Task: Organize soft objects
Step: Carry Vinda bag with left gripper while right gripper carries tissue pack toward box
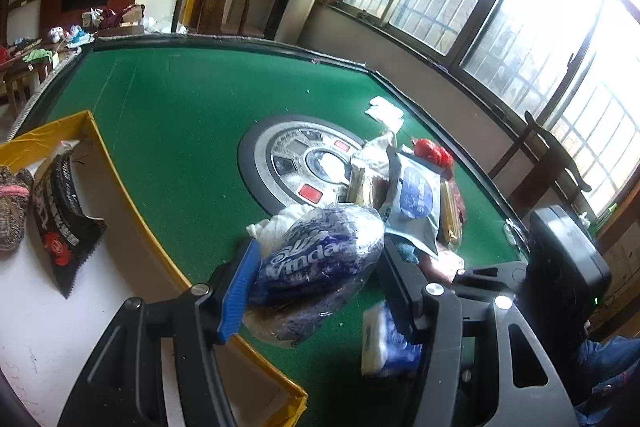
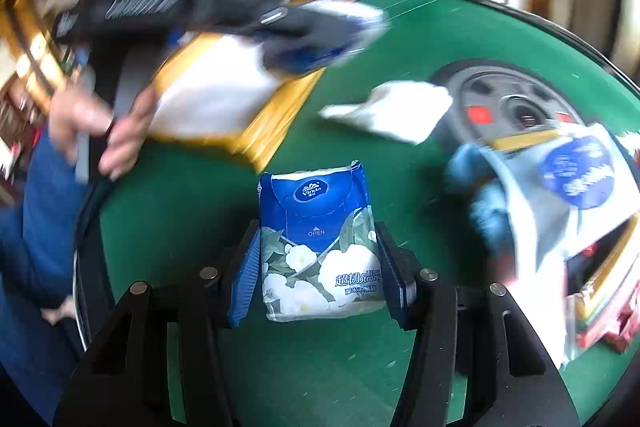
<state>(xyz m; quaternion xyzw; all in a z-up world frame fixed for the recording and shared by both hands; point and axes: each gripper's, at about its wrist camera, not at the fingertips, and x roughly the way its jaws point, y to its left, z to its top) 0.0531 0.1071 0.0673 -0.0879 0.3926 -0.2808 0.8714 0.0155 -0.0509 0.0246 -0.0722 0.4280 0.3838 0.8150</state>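
Note:
In the left wrist view my left gripper (image 1: 320, 287) is shut on a blue Vinda pack in crinkled plastic (image 1: 320, 259), held over the near rim of a yellow-edged box (image 1: 96, 135). Inside the box lie a black snack bag (image 1: 60, 223) and a knitted item (image 1: 12, 211). In the right wrist view my right gripper (image 2: 320, 279) is shut on a small blue-and-white flowered tissue pack (image 2: 320, 243), which stands on the green table (image 2: 180, 207); both pads touch its sides. The left gripper (image 2: 280, 23) shows blurred above the box (image 2: 248, 95), with a person's hand (image 2: 100, 131) on it.
A pile at the table's right holds a silver pouch with a blue circle (image 1: 416, 195), a red item (image 1: 432, 151) and gold packs. White cloth (image 1: 384, 111) lies beyond it. A crumpled white tissue (image 2: 392, 107) and a blue fuzzy thing (image 2: 480, 195) lie near the grey centre hub (image 1: 296, 163).

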